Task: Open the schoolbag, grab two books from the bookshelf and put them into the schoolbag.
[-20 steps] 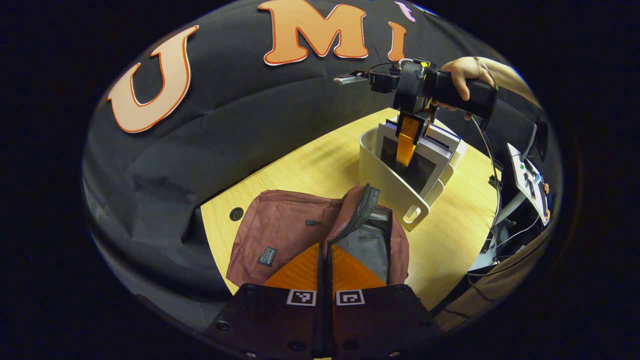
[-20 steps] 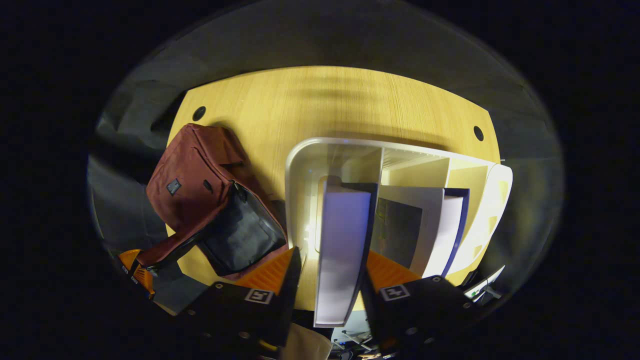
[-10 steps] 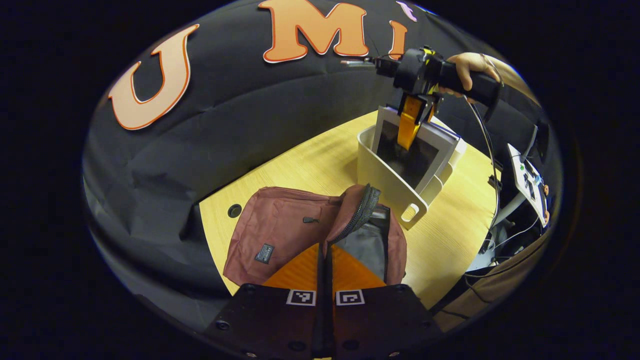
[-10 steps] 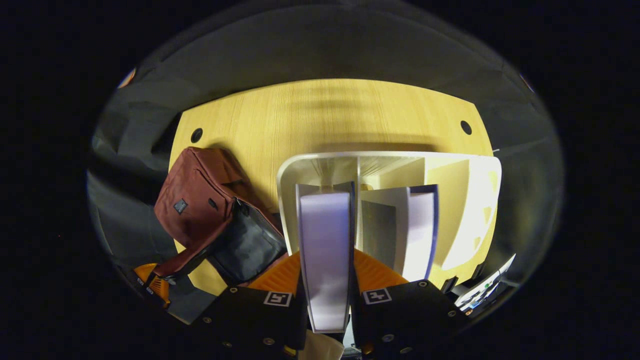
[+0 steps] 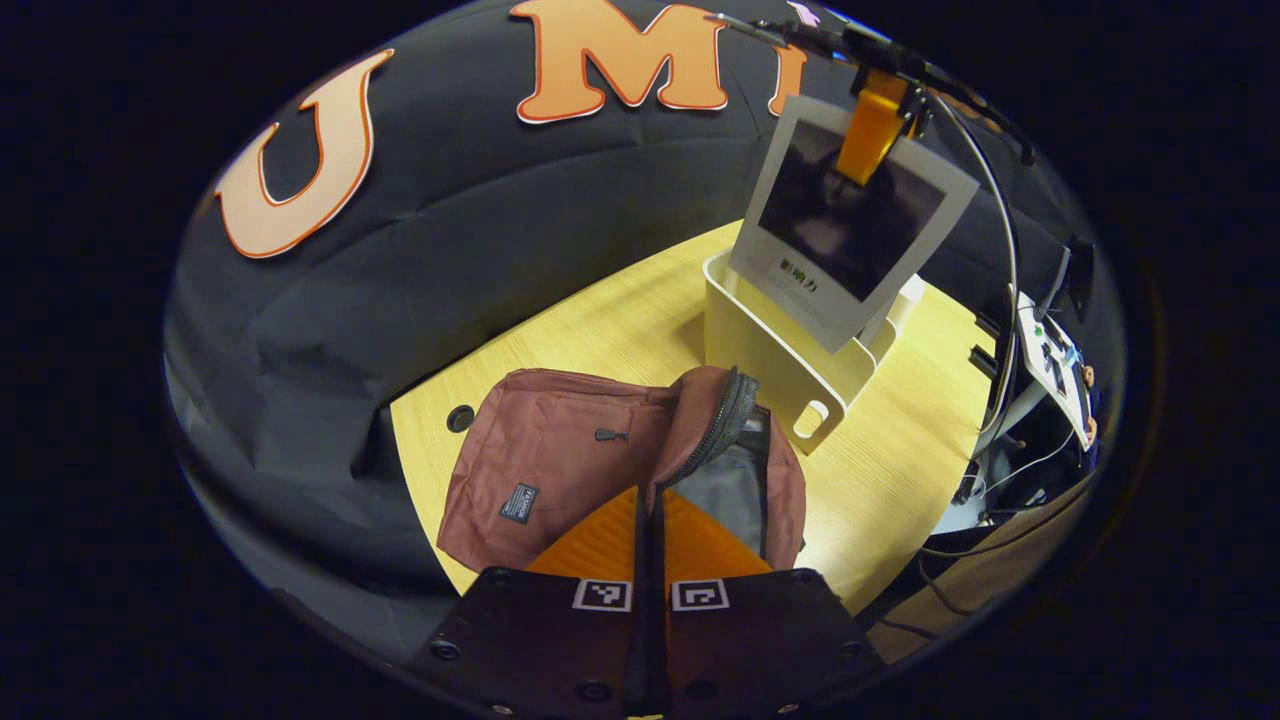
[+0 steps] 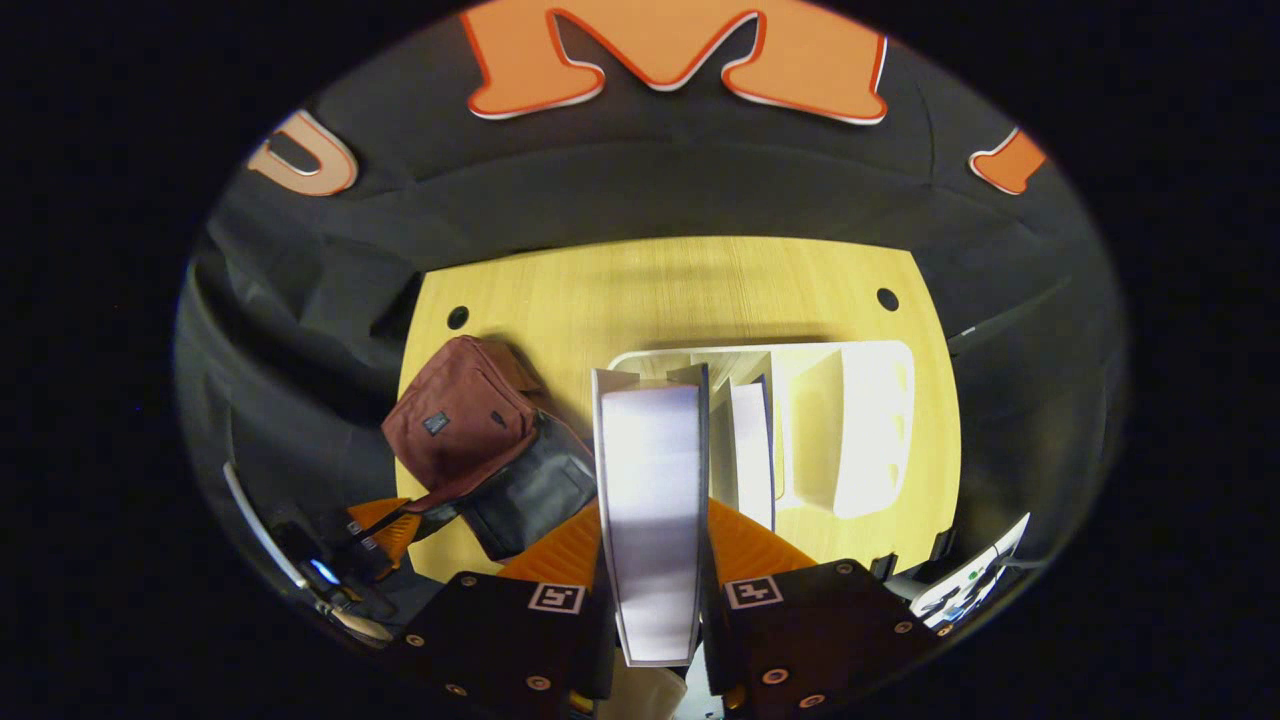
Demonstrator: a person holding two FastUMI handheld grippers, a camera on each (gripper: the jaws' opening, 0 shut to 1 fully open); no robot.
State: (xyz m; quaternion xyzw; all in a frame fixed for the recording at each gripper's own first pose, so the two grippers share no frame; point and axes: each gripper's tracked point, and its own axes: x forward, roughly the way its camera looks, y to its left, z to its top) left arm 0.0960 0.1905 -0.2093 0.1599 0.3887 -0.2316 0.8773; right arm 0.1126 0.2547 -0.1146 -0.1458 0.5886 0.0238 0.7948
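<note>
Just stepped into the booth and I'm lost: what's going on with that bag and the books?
A person works two hand-held grippers. The right hand-held gripper is shut on a grey-bordered book with a dark cover, held up above the cream plastic bookshelf, where another book stands. The left hand-held gripper pinches the unzipped flap of the maroon fabric schoolbag, which lies on the pale wooden table. No book can be seen in the bag.
</note>
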